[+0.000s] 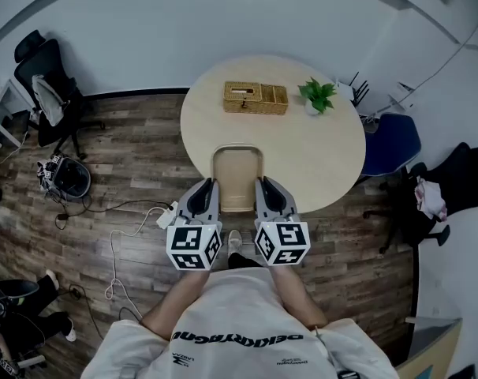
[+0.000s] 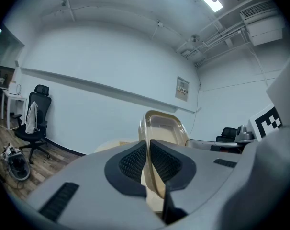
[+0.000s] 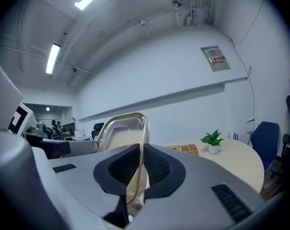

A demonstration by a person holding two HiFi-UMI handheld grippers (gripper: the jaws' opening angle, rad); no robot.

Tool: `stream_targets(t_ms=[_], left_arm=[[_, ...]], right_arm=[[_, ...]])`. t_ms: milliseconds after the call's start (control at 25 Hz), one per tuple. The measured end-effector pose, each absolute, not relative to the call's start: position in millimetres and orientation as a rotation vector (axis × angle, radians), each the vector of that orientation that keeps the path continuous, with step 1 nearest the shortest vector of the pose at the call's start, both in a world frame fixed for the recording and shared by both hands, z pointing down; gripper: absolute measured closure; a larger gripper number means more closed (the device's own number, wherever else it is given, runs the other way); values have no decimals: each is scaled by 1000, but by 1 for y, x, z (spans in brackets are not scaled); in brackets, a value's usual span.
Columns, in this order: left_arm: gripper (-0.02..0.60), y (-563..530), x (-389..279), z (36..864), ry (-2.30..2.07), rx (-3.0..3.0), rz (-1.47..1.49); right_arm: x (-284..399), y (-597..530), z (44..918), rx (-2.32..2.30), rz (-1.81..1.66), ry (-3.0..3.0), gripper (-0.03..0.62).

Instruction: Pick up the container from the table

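A clear, tan-tinted rectangular container (image 1: pixel 237 176) hangs over the near edge of the round beige table (image 1: pixel 318 156), held between both grippers. My left gripper (image 1: pixel 210 196) is shut on its left rim, which runs between the black pads (image 2: pixel 135 162) in the left gripper view. My right gripper (image 1: pixel 264 195) is shut on its right rim, pinched between its pads (image 3: pixel 154 166) in the right gripper view. The container (image 2: pixel 161 128) rises ahead of the left jaws, and its rim (image 3: pixel 128 128) stands up ahead of the right jaws.
On the table's far side sit a wicker box (image 1: pixel 255 98) and a small potted plant (image 1: pixel 317 95). A blue chair (image 1: pixel 390 144) stands at the right, a black office chair (image 1: pixel 46 85) at the far left. Cables and a power strip (image 1: pixel 166 215) lie on the wooden floor.
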State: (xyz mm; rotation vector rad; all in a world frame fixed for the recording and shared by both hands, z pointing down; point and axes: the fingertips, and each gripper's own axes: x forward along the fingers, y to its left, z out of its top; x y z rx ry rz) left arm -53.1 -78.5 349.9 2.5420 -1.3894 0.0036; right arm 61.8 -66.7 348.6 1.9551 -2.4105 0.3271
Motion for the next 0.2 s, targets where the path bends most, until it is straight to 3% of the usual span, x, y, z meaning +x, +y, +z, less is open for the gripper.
stream_targets(t_ms=[200], left_arm=[[541,-76,-51,351,-1390,2543,2]], right_arm=[[63,-64,350,1959,315,-2408,539]])
